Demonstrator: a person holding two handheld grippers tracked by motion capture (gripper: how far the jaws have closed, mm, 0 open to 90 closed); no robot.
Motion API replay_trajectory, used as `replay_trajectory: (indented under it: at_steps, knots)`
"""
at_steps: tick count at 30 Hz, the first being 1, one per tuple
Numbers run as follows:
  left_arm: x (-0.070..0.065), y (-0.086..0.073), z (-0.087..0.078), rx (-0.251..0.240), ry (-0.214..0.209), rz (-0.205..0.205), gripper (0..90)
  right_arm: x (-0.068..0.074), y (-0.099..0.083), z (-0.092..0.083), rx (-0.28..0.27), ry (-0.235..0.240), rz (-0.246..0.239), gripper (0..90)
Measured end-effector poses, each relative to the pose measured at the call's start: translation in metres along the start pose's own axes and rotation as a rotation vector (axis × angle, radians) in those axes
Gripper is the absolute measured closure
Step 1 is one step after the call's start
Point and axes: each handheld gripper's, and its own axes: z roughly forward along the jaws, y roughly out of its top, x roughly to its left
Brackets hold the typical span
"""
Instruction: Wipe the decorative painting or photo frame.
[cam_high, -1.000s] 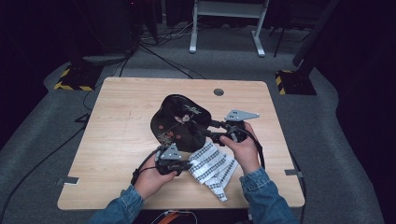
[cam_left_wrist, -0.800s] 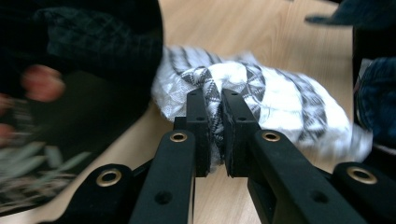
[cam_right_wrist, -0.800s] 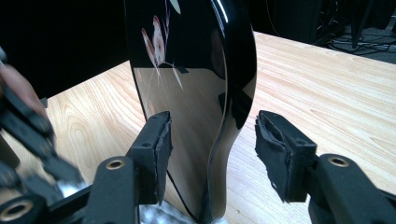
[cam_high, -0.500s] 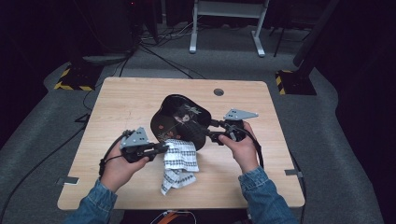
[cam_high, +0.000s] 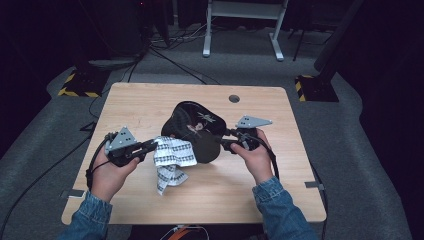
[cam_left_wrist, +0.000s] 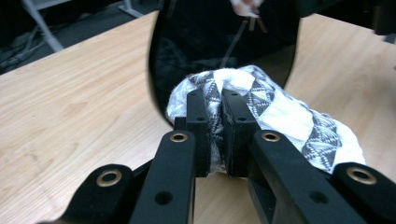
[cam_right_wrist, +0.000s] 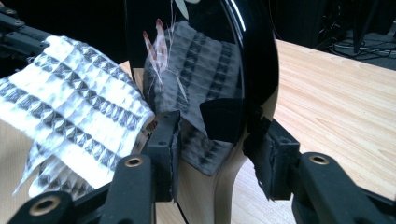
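Note:
A glossy black plate (cam_high: 195, 127) with a pale motif stands tilted on edge at mid-table. My right gripper (cam_high: 225, 145) is at its right rim. In the right gripper view, the plate's rim (cam_right_wrist: 219, 56) sits between the jaws of my right gripper (cam_right_wrist: 217, 140), which have just been closing on it. My left gripper (cam_high: 152, 145) is shut on a black-and-white patterned cloth (cam_high: 172, 155), bunched against the plate's lower left, with a tail hanging to the table. In the left gripper view, the jaws of my left gripper (cam_left_wrist: 214, 102) pinch the cloth (cam_left_wrist: 289, 116) in front of the plate (cam_left_wrist: 224, 42).
The wooden table (cam_high: 280, 175) has a round cable hole (cam_high: 234, 98) near its far edge. Bare wood lies to the left, right and front of the plate. Beyond the table are a white stand (cam_high: 240, 20), floor cables and dark equipment.
My left gripper has carried the cloth left and upward from the table's front middle, and the cloth now bunches against the plate. The right hand and the plate stayed put.

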Motion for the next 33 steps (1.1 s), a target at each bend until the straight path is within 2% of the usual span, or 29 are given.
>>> replay_trajectory:
  at_steps: [3,11,14,17,20,23,27,33]
  knots:
    - [0.0026,-0.0008,0.0003,-0.009,0.016,-0.015,83.2,0.0,-0.0001,-0.0014,0.007,-0.007,-0.006,62.1]
    - [0.0048,-0.0005,0.002,-0.014,0.021,-0.022,83.2,-0.0009,-0.0012,-0.0048,0.011,0.015,0.0,67.3]
    - [0.0047,-0.0002,0.0025,-0.015,0.021,-0.023,83.2,-0.0013,-0.0013,-0.0062,0.014,0.035,-0.005,69.4]
    - [0.0055,-0.0002,0.0033,-0.018,0.024,-0.031,83.1,-0.002,-0.0021,-0.0072,0.015,0.078,-0.015,72.8]
    - [0.0058,0.0,0.0037,-0.021,0.025,-0.034,83.1,-0.0002,-0.0026,-0.0082,0.009,0.097,-0.036,74.1]
    - [0.0055,0.0002,0.0038,-0.022,0.027,-0.036,83.1,0.0003,-0.0024,-0.0087,0.008,0.103,-0.041,74.9]
    - [0.0054,0.0012,0.0042,-0.024,0.026,-0.032,83.1,0.0021,-0.0032,-0.0078,0.006,0.138,-0.039,78.4]
    - [0.0051,0.0034,0.0047,-0.032,0.025,-0.025,83.1,0.0054,-0.0034,-0.0082,0.008,0.141,-0.053,78.9]
